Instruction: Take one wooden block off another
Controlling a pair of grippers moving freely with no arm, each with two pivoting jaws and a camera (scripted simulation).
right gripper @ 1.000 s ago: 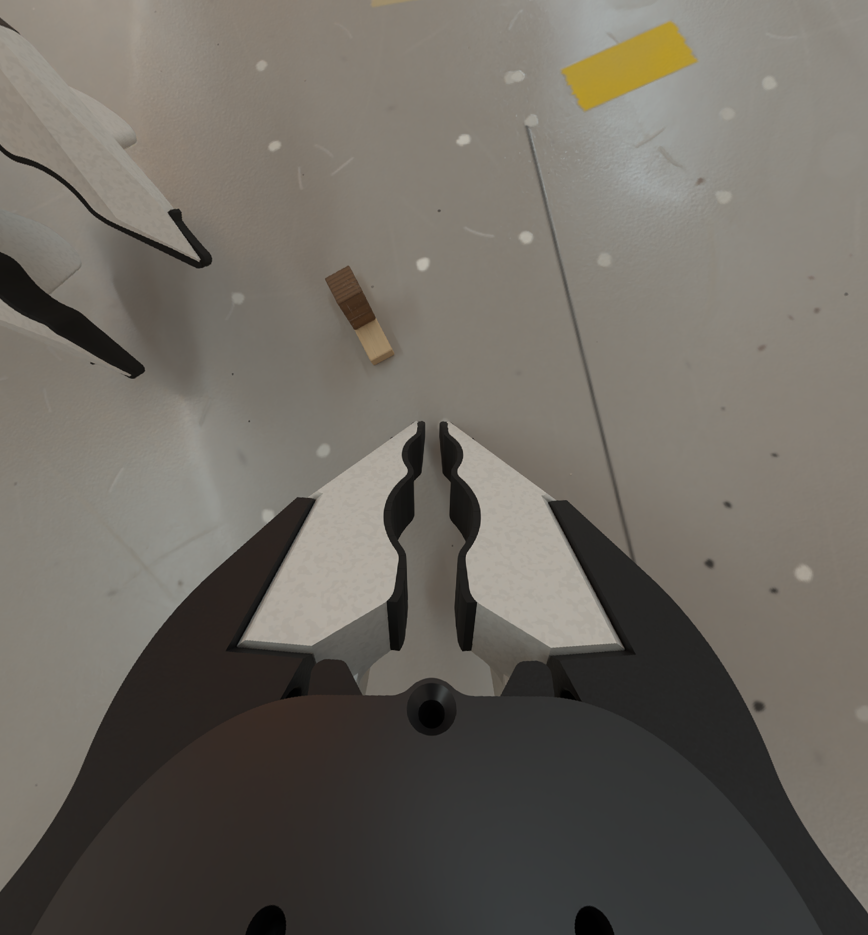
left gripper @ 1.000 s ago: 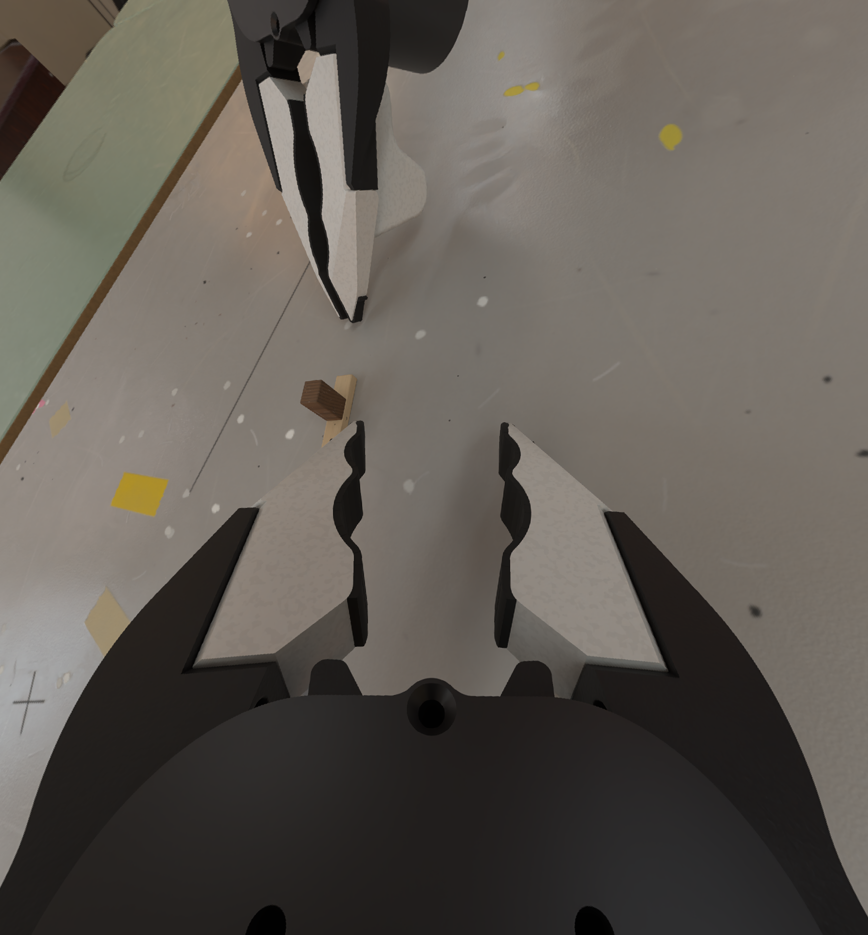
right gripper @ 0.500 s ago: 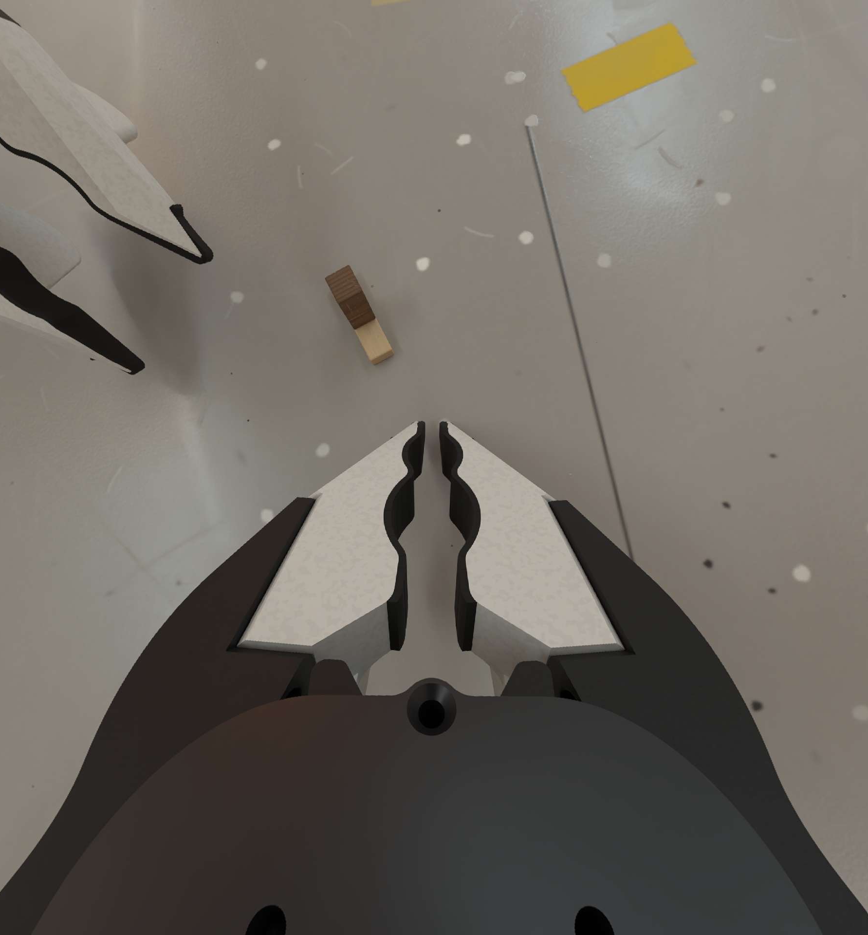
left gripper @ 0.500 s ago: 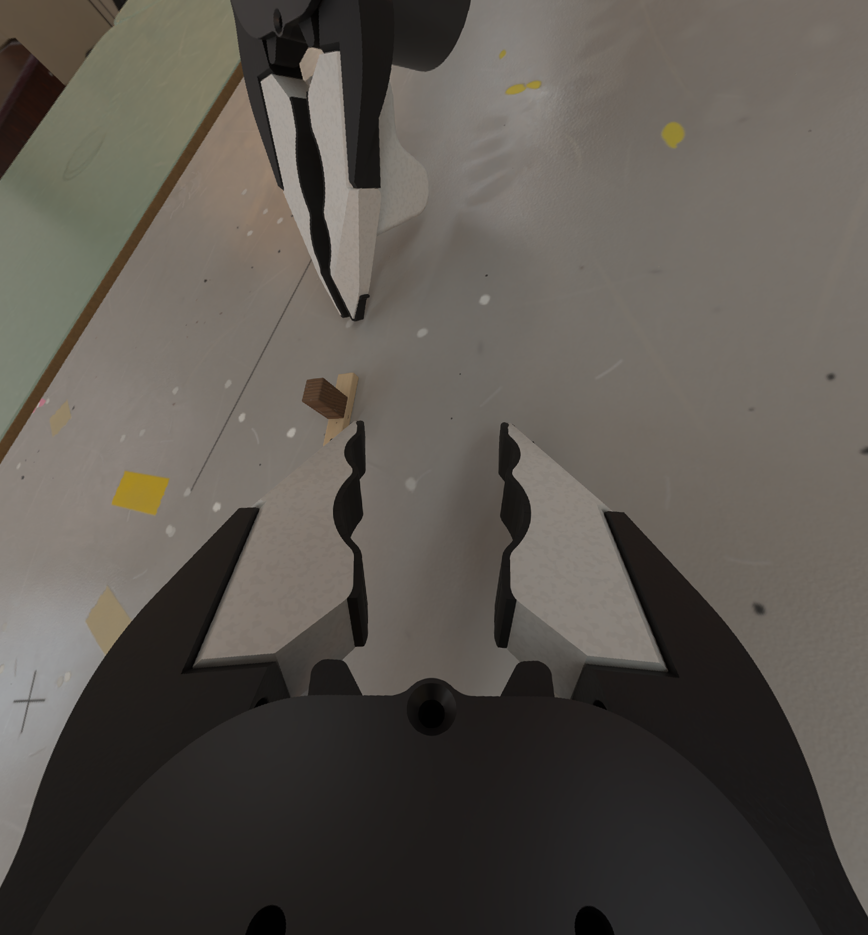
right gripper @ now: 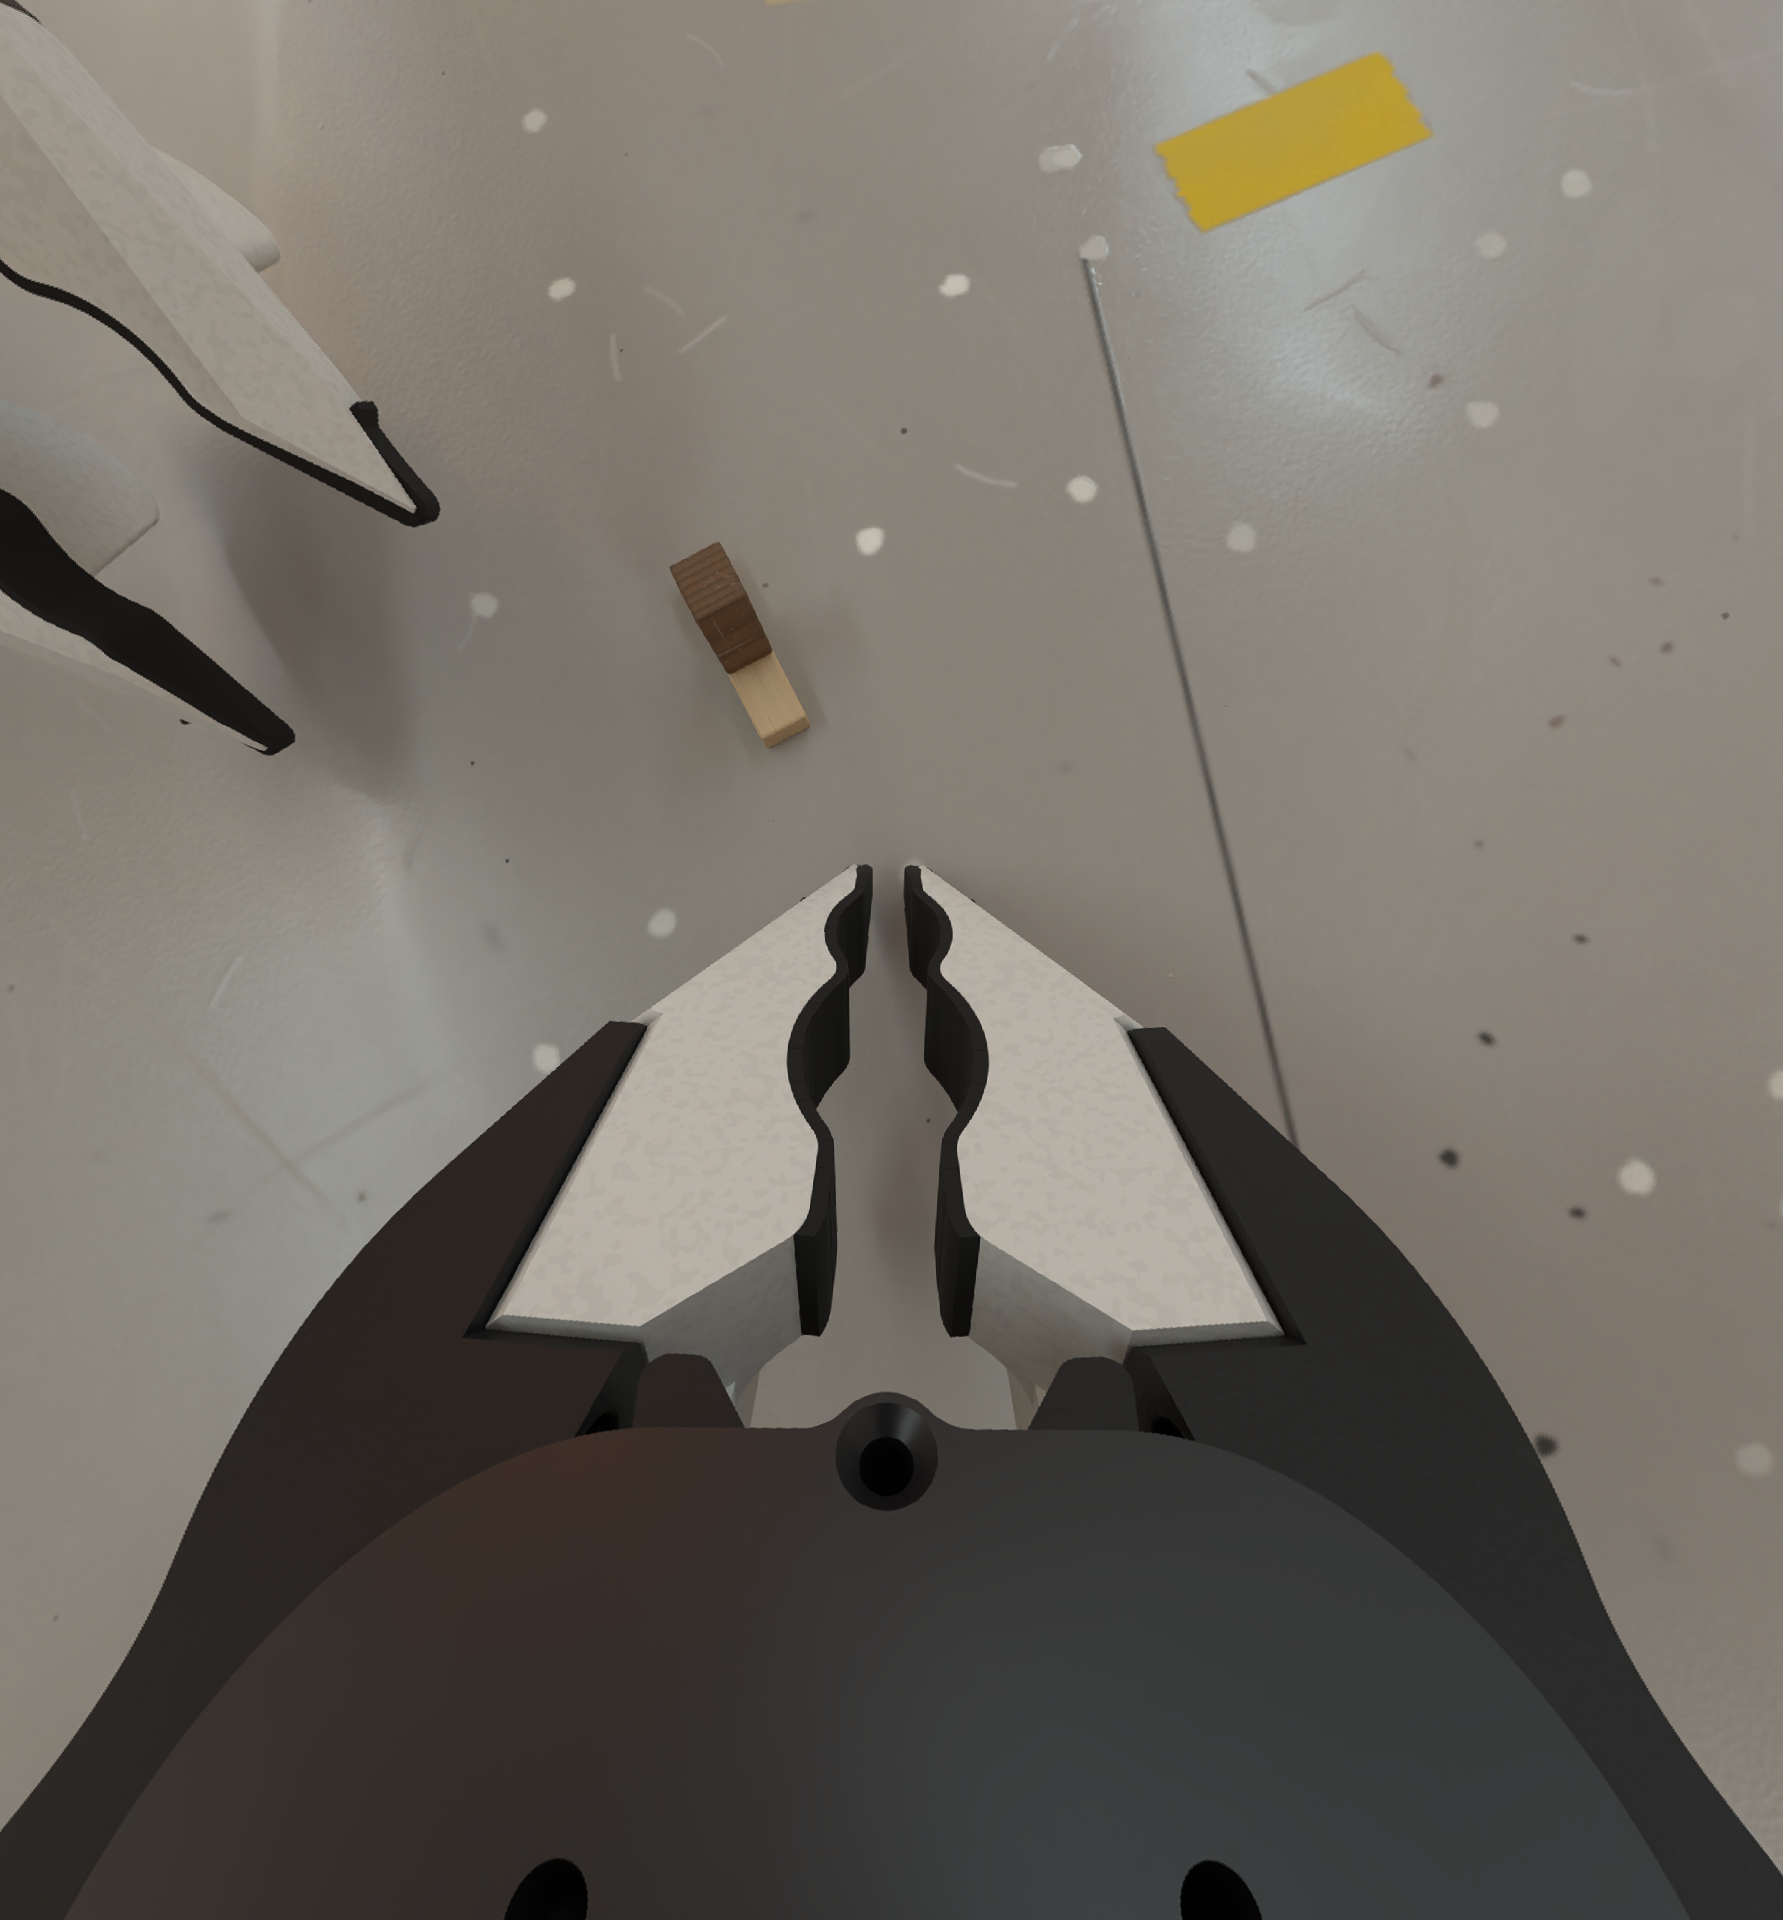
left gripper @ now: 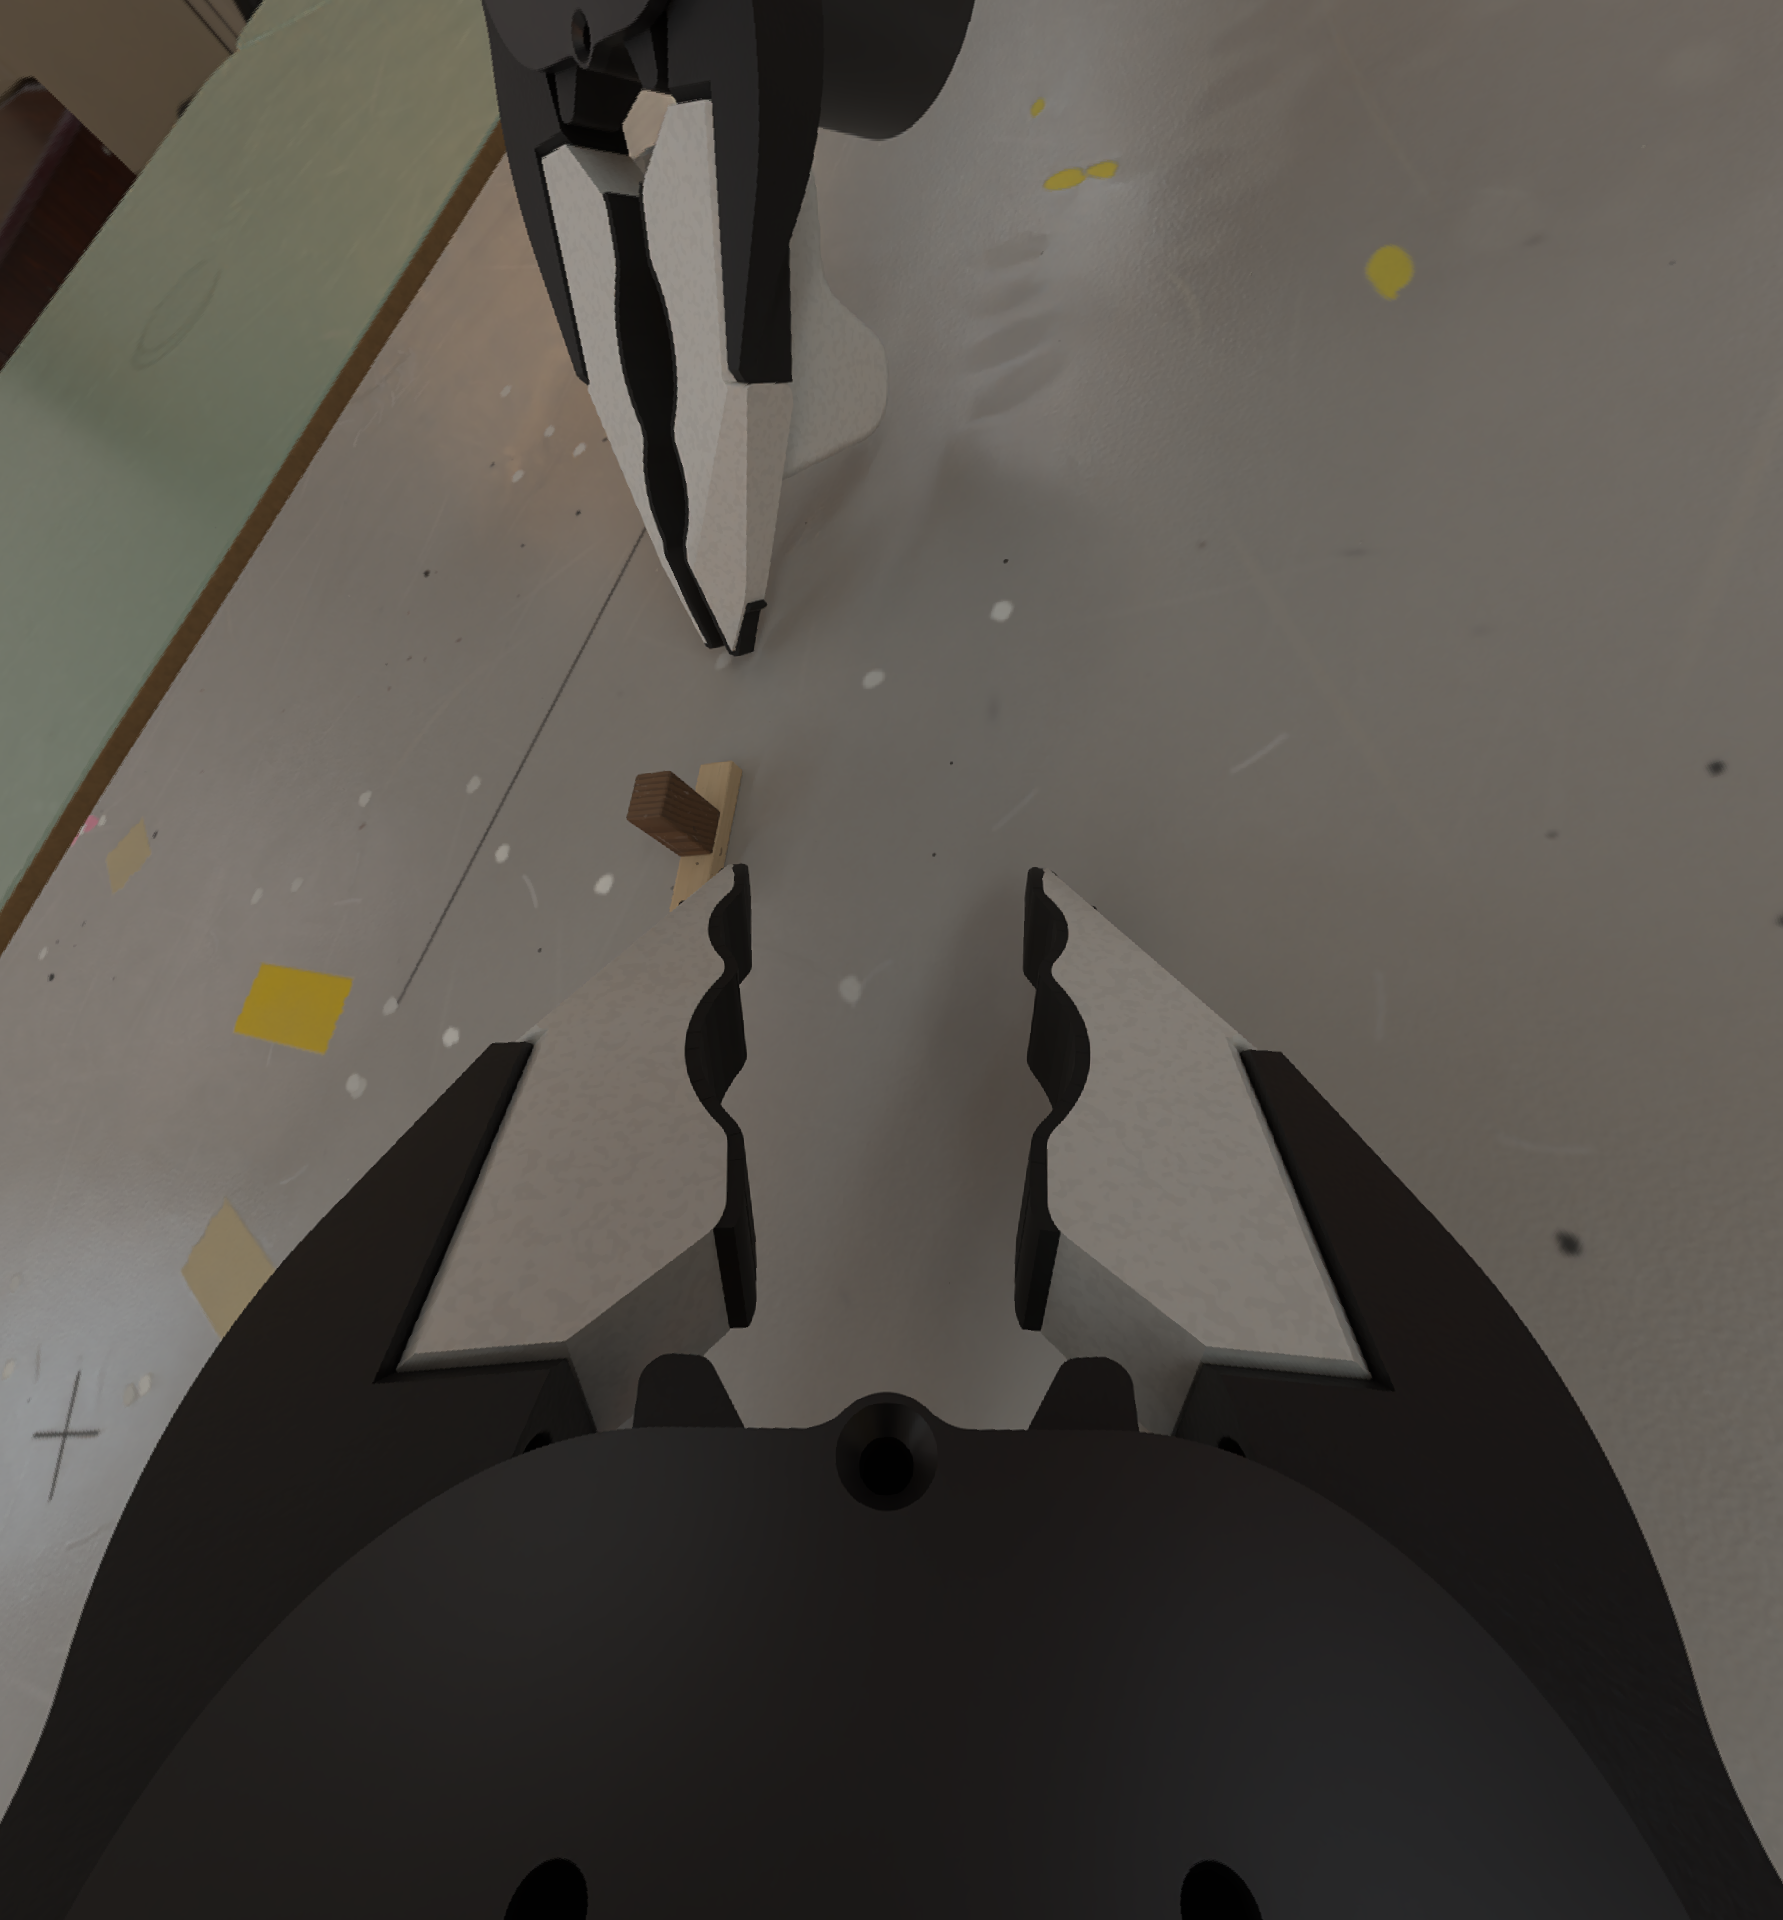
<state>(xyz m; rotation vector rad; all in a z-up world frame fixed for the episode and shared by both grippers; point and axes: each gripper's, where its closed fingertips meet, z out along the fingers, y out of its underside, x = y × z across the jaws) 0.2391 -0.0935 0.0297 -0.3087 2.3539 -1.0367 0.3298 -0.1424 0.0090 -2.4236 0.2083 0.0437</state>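
Observation:
A dark brown wooden block (left gripper: 671,812) lies tilted on a pale flat wooden block (left gripper: 708,840) on the grey table. Both also show in the right wrist view, the dark block (right gripper: 721,608) over the pale one (right gripper: 771,707). My left gripper (left gripper: 885,881) is open and empty, with the blocks just past its left fingertip. My right gripper (right gripper: 885,878) is shut and empty, a short way before the blocks. It also shows in the left wrist view (left gripper: 731,642), beyond the blocks. The left gripper shows in the right wrist view (right gripper: 347,623), open, to the blocks' left.
A green board (left gripper: 118,343) runs along the table's left edge. Yellow tape pieces (left gripper: 295,1008) (right gripper: 1292,140) lie flat on the table (left gripper: 1386,727), with a thin pencil line (right gripper: 1188,686) and paint specks.
The views have shifted very slightly. The blocks and both grippers' jaws have not changed.

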